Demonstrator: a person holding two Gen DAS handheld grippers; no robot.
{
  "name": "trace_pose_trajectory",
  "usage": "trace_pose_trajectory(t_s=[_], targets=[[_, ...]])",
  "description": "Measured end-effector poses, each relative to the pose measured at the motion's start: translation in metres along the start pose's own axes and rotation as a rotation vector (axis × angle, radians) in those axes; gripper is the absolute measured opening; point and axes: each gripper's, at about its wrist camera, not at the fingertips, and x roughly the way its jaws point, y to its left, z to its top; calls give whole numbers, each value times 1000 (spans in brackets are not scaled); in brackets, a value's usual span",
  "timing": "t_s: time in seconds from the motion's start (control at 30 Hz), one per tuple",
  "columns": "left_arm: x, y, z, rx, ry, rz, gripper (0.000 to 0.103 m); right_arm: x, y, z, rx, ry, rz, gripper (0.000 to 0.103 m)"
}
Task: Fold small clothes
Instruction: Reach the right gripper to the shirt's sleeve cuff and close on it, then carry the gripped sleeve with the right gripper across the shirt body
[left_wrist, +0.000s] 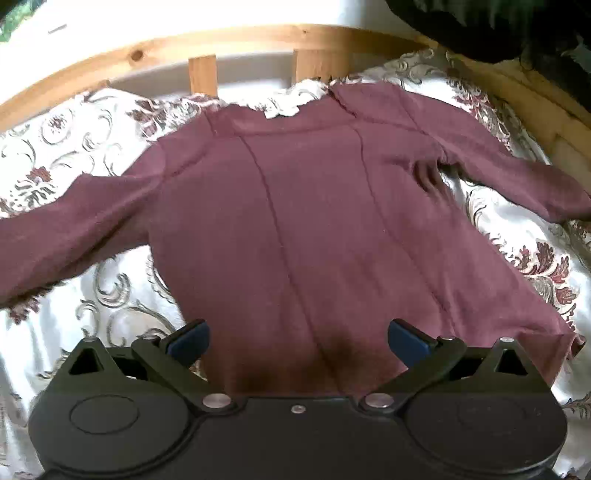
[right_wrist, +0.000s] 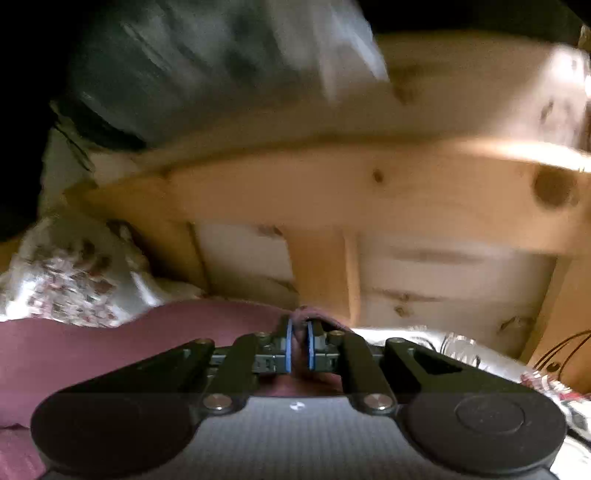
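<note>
While the maroon top (left_wrist: 295, 229) lies flat, you have no fold in it yet; reading left to right:

Left sleeve: your left sleeve (left_wrist: 74, 229) stretches out to the side over the patterned bedspread (left_wrist: 122, 291), unfolded.

Left claw: your left claw (left_wrist: 298, 338) hangs above the hem, its blue pads (left_wrist: 186, 341) wide apart with nothing between them; they touch no cloth that you can see.

Body: the top's body faces up on the bed, collar toward the wooden bed frame (left_wrist: 203, 74), hem toward you, with a few creases under the right armpit.

Right sleeve: your right sleeve (left_wrist: 517, 181) also lies spread out to the side.

Right claw: your right claw (right_wrist: 299, 345) is closed on a pinch of the maroon cloth at its edge, close to the frame's slats; the fabric bunches up between the pads. Which part of the top this is, the blurred right wrist view does not settle.

Done: the garment is spread out and one grip is taken.

Left: every fold, judging by the flat shape: sleeves in, then the body doubled over.
</note>
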Motion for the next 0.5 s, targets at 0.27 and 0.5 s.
trace_pose_trajectory(t_s=[0.27,0.5], targets=[[-42,4,4,19,-87,22,102,-80,61,10,-209,-190,142,9],[-66,39,13,-150,-166,12,102,-154,137,-8,-447,-325,434,9]])
